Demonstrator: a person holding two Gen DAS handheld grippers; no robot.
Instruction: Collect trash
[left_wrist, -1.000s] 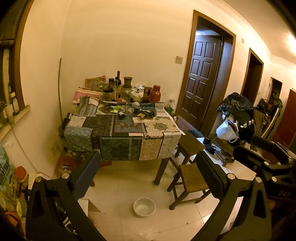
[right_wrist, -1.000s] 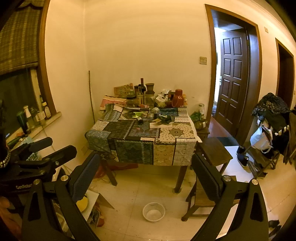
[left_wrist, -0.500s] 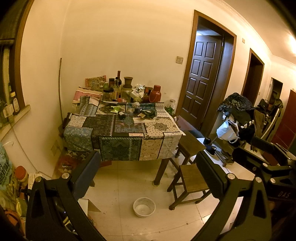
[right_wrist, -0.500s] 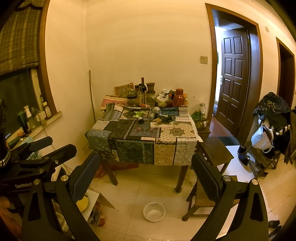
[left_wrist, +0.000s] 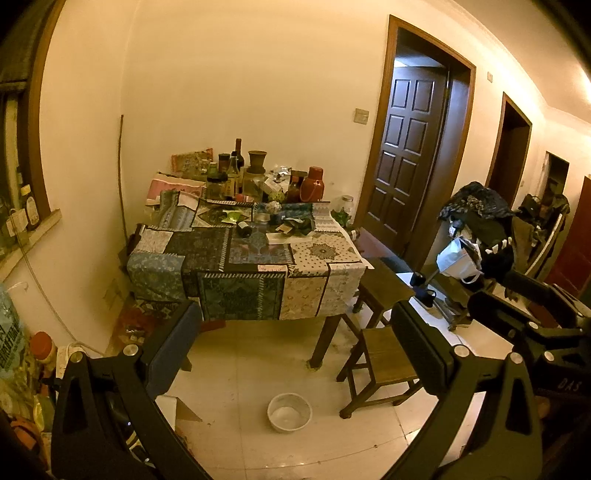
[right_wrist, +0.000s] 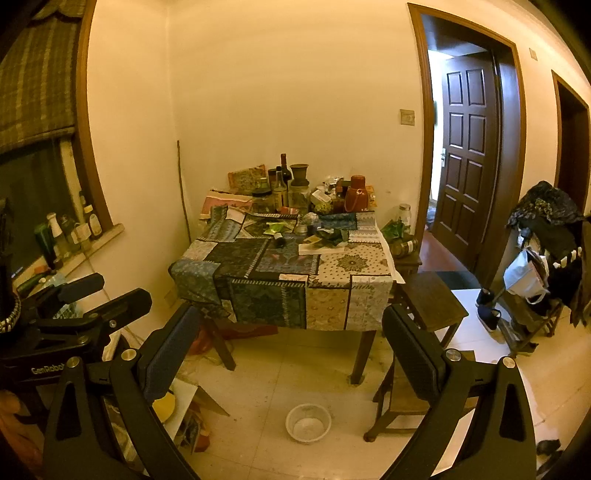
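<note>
A table with a patchwork cloth (left_wrist: 236, 258) (right_wrist: 280, 269) stands against the far wall. Loose wrappers and paper scraps (left_wrist: 291, 229) (right_wrist: 325, 238) lie on it among bottles and jars (left_wrist: 236, 173) (right_wrist: 284, 184). A small white bin (left_wrist: 289, 411) (right_wrist: 307, 422) stands on the floor in front of the table. My left gripper (left_wrist: 295, 350) is open and empty, well short of the table. My right gripper (right_wrist: 288, 347) is open and empty too. Each gripper shows at the edge of the other's view, the right (left_wrist: 524, 325) and the left (right_wrist: 85, 306).
Two wooden stools (left_wrist: 384, 354) (right_wrist: 432, 302) stand right of the table. A dark door (left_wrist: 410, 155) is ajar at the right. A rack with clothes and a white bag (left_wrist: 476, 229) stands further right. Clutter and a box (right_wrist: 184, 410) lie on the floor at the left.
Both views have drifted very slightly; the table sits a touch further right in the right wrist view. Both grippers stay open and empty.
</note>
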